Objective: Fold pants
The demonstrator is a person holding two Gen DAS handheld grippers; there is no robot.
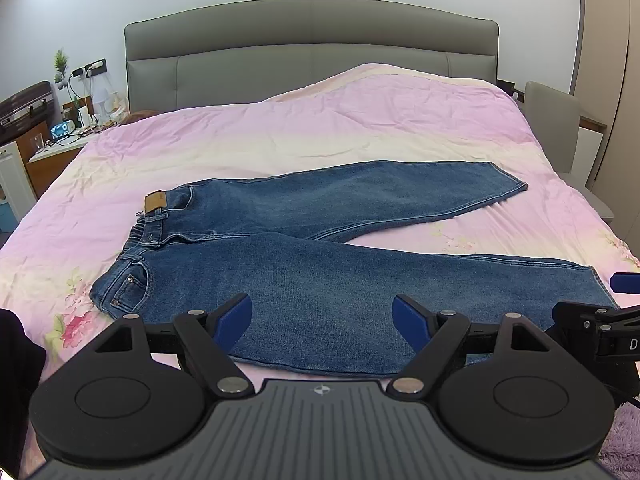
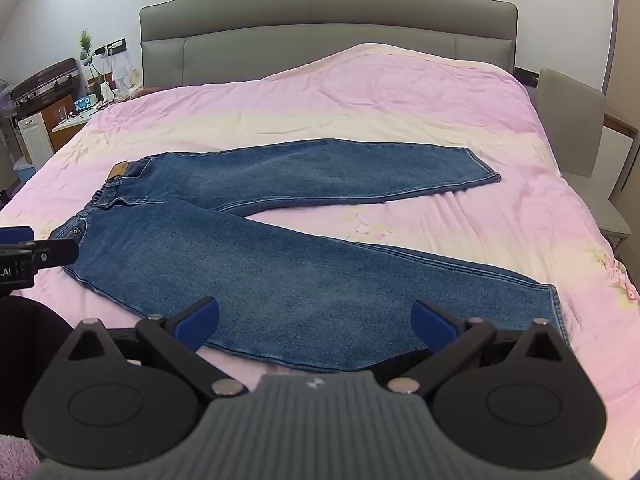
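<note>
Ahead of the left gripper [image 1: 322, 314], in its own view, jeans [image 1: 320, 240] lie flat on a pink quilt [image 1: 280, 128], waistband to the gripper's left and both legs running off to its right, spread in a V. Its blue pads stand wide apart and hold nothing, hovering over the near leg close to the near edge; the right gripper's tip [image 1: 624, 282] shows at the far right, by the near hem. From the right wrist, the right gripper [image 2: 316, 324] is likewise fully open and empty, poised above the near leg [image 2: 300, 280] with the hem just to its right; the far leg [image 2: 340, 168] lies beyond, apart from the near one. The left gripper [image 2: 16, 236] peeks in at the left edge, beside the waistband. No fold looks made yet, so this reads as the approach. Next, probably, each gripper must drop to the near leg's edge, pinch denim only, not quilt, and carry that leg over onto the far one.
</note>
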